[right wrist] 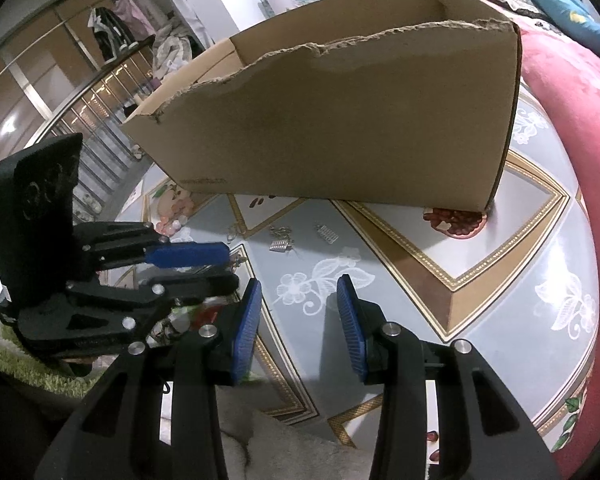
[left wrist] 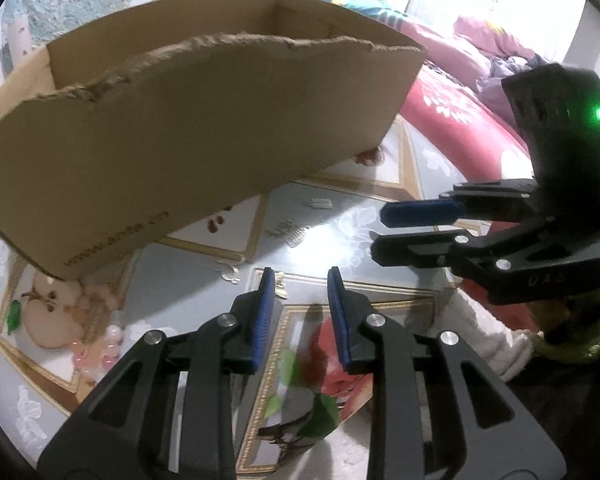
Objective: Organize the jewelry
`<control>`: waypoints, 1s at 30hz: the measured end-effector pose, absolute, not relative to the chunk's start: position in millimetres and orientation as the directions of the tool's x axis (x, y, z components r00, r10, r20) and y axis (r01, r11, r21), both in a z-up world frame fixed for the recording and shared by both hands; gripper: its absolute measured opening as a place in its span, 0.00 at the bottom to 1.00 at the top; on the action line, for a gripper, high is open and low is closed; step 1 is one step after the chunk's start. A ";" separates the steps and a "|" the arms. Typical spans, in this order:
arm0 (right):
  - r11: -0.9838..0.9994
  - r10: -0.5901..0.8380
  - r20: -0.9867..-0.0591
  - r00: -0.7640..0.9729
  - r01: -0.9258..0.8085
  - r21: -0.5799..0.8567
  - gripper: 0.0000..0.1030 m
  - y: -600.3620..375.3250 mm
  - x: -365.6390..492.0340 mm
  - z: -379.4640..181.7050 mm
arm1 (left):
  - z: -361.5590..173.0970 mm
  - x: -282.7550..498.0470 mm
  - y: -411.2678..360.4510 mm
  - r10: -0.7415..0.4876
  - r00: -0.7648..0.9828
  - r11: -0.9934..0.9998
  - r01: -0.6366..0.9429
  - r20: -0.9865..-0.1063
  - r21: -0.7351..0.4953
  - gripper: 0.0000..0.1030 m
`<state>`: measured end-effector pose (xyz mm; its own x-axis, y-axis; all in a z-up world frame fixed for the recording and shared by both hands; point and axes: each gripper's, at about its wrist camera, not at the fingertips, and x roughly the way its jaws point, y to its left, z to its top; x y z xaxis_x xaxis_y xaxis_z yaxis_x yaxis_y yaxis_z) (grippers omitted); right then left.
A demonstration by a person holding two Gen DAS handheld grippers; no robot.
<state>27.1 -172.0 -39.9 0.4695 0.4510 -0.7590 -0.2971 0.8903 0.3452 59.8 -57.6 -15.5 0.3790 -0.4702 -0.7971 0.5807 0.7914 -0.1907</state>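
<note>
The left gripper (left wrist: 298, 280) hangs over the patterned tabletop (left wrist: 380, 292) with its blue pads apart and nothing between them. An open cardboard box (left wrist: 188, 140) with a torn front edge stands ahead. Small silver jewelry pieces (left wrist: 288, 229) lie on the table between box and gripper. The right gripper (left wrist: 380, 226) reaches in from the right, jaws parted

A torn brown cardboard box (right wrist: 340, 128) is sitting on the floral-patterned tabletop (right wrist: 480, 280); small silver metal jewelry pieces (right wrist: 281, 240) are lying just before it, pink bead bracelet (left wrist: 100, 344) near its left corner.
</note>
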 end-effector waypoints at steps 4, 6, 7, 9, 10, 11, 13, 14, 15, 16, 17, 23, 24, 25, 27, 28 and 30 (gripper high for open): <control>0.888 0.455 -0.758 0.467 -0.304 0.345 0.37 -169.9 26.8 -40.3 | -15.5 57.4 -56.5 -0.421 0.410 0.800 0.589 -0.809 -0.118 0.25; 0.886 0.457 -0.757 0.468 -0.311 0.342 0.37 -168.1 26.8 -39.6 | -19.1 56.7 -58.6 -0.390 0.415 0.798 0.597 -0.822 -0.077 0.25; 0.886 0.456 -0.756 0.469 -0.315 0.340 0.37 -167.4 26.7 -39.0 | -20.3 56.9 -59.7 -0.377 0.417 0.798 0.599 -0.827 -0.062 0.25; 0.886 0.456 -0.754 0.472 -0.319 0.337 0.37 -166.6 26.1 -37.6 | -23.9 56.5 -61.8 -0.352 0.424 0.796 0.604 -0.835 -0.029 0.25; 0.886 0.457 -0.753 0.474 -0.320 0.336 0.37 -166.3 25.8 -37.0 | -24.2 56.2 -63.0 -0.349 0.428 0.794 0.607 -0.834 -0.020 0.25; 0.886 0.457 -0.752 0.475 -0.321 0.336 0.37 -166.5 25.7 -36.8 | -24.3 56.2 -64.2 -0.349 0.429 0.792 0.611 -0.833 -0.017 0.24; 0.887 0.455 -0.752 0.476 -0.321 0.334 0.37 -166.4 25.6 -36.8 | -24.7 56.1 -66.2 -0.352 0.431 0.785 0.619 -0.831 -0.011 0.23; 0.887 0.455 -0.752 0.477 -0.320 0.333 0.37 -166.2 25.6 -36.9 | -25.3 56.0 -67.2 -0.354 0.431 0.783 0.622 -0.830 -0.011 0.21; 0.887 0.455 -0.752 0.477 -0.320 0.333 0.37 -166.1 25.6 -37.0 | -25.3 55.8 -68.5 -0.358 0.428 0.779 0.627 -0.830 -0.012 0.19; 0.887 0.455 -0.752 0.477 -0.321 0.333 0.37 -166.1 25.6 -37.1 | -24.9 55.9 -69.5 -0.358 0.427 0.776 0.630 -0.830 -0.010 0.18; 0.887 0.455 -0.751 0.478 -0.321 0.333 0.37 -166.1 25.6 -36.9 | -24.8 55.7 -71.3 -0.356 0.427 0.773 0.634 -0.831 -0.006 0.16; 0.886 0.457 -0.749 0.480 -0.321 0.335 0.37 -166.4 26.2 -37.2 | -25.0 59.7 -74.6 -0.358 0.418 0.773 0.634 -0.835 -0.014 0.12; 0.886 0.457 -0.749 0.480 -0.321 0.335 0.37 -166.4 26.2 -37.2 | -25.0 60.0 -75.4 -0.354 0.420 0.774 0.633 -0.836 -0.010 0.11; 0.886 0.457 -0.749 0.481 -0.321 0.335 0.37 -166.4 26.1 -37.1 | -25.2 59.8 -75.8 -0.352 0.422 0.775 0.632 -0.836 -0.007 0.11; 0.886 0.458 -0.747 0.482 -0.320 0.336 0.37 -166.6 25.7 -37.0 | -25.0 59.6 -77.2 -0.347 0.426 0.775 0.632 -0.836 0.000 0.06; 0.886 0.458 -0.747 0.482 -0.319 0.337 0.37 -166.9 25.9 -37.2 | -24.9 59.3 -77.8 -0.343 0.428 0.776 0.631 -0.836 0.004 0.06; 0.885 0.459 -0.745 0.484 -0.319 0.339 0.37 -167.5 25.8 -37.1 | -25.0 58.4 -78.6 -0.340 0.433 0.776 0.631 -0.835 0.011 0.06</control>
<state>25.8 -167.5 -37.1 0.4839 0.4590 -0.7451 -0.3185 0.8854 0.3385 58.4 -78.6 -25.0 0.4325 -0.3398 -0.8351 0.6311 0.7756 0.0113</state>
